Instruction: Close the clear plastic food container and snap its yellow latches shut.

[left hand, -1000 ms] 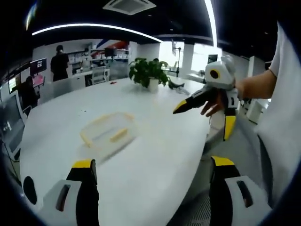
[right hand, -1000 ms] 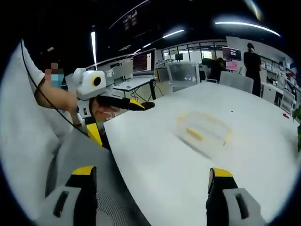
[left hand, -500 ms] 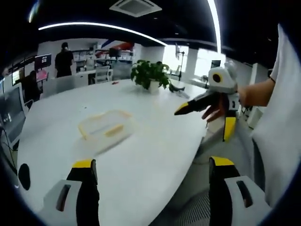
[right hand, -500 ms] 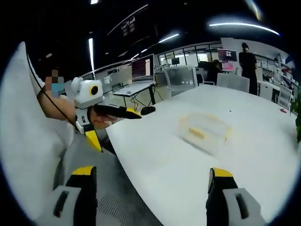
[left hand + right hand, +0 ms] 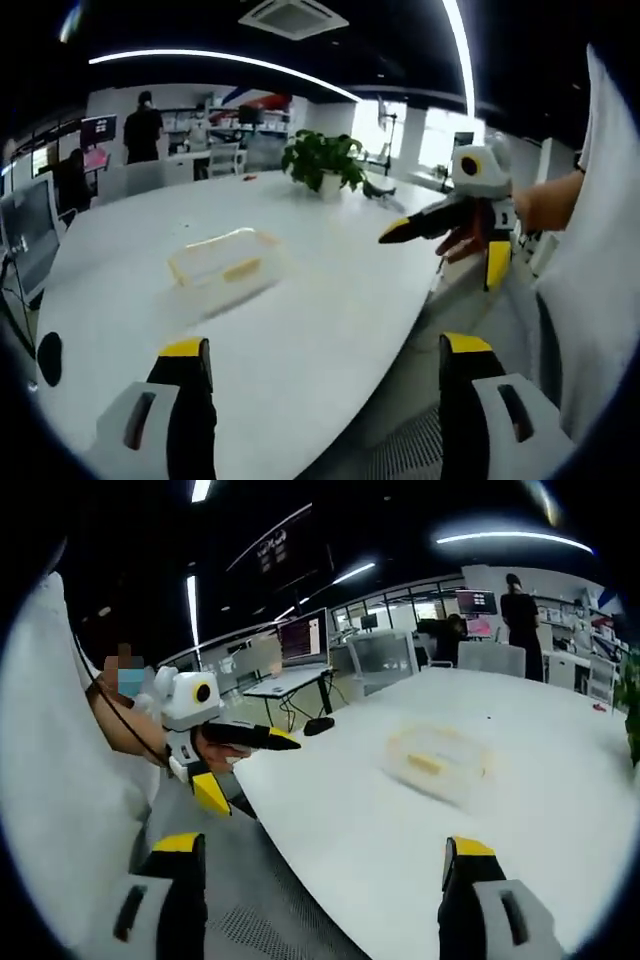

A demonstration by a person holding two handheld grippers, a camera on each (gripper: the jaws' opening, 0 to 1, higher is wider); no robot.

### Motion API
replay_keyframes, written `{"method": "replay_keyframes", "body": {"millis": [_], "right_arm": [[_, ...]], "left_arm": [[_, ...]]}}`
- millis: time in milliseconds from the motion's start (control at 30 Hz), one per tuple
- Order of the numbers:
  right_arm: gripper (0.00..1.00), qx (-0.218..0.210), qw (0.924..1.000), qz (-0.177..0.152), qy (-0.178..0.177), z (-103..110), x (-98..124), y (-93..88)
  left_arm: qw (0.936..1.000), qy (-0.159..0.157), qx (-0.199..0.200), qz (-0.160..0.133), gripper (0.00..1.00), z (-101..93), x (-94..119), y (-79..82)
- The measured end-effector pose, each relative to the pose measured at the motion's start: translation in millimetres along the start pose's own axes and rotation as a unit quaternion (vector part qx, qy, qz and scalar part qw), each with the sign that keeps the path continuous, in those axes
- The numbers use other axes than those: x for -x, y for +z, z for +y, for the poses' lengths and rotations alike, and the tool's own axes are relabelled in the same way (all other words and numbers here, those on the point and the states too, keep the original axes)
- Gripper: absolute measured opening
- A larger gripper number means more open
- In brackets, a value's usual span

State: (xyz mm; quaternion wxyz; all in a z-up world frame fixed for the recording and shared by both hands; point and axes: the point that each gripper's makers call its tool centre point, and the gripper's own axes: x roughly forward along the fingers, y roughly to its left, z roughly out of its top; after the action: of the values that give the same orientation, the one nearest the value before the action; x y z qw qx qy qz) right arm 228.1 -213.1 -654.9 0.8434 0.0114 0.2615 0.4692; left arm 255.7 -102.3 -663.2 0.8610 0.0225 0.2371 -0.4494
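Note:
The clear plastic food container (image 5: 225, 262) with yellow latches sits on the white table (image 5: 330, 300), well ahead of both grippers. In the right gripper view the container (image 5: 440, 760) is blurred, so I cannot tell how its lid sits. My left gripper (image 5: 325, 346) is open and holds nothing. It also appears at the left of the right gripper view as the left gripper (image 5: 245, 770), held in a hand off the table's edge. My right gripper (image 5: 324, 845) is open and holds nothing. It enters the left gripper view as the right gripper (image 5: 445, 250), jaws spread, beside the table's near right edge.
A potted plant (image 5: 320, 160) stands at the table's far side. A monitor (image 5: 25, 225) and a dark object (image 5: 48, 358) are at the left edge. Desks, a screen (image 5: 305, 630), a chair (image 5: 385, 650) and people (image 5: 142, 125) fill the background. A white sleeve (image 5: 600, 280) is close at the right.
Both cameras have shifted a little, so the container looks slightly smaller and farther. The left gripper sits lower in the right gripper view. Both grippers stay open; the container has not moved.

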Motion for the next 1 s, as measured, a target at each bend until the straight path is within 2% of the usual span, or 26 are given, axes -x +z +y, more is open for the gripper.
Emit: {"method": "replay_keyframes", "body": {"millis": [333, 467, 700, 1000], "right_arm": [[0.99, 0.001, 1.0, -0.001, -0.005, 0.4, 0.1, -1.6], [0.99, 0.005, 1.0, 0.008, -0.001, 3.0, -2.0, -5.8], [0.99, -0.001, 1.0, -0.003, -0.002, 2.0, 0.4, -3.4], [0.99, 0.0, 1.0, -0.003, -0.003, 3.9, 0.5, -3.7]], "left_arm": [[1.0, 0.005, 0.002, -0.005, 0.93, -0.1, 1.1, 0.0], [0.9999, 0.002, 0.005, -0.011, 0.93, -1.2, 1.0, 1.0], [0.9999, 0.002, 0.004, -0.017, 0.93, -2.4, 2.4, 2.7], [0.9997, 0.007, 0.006, -0.022, 0.93, -1.3, 4.4, 4.0]]}}
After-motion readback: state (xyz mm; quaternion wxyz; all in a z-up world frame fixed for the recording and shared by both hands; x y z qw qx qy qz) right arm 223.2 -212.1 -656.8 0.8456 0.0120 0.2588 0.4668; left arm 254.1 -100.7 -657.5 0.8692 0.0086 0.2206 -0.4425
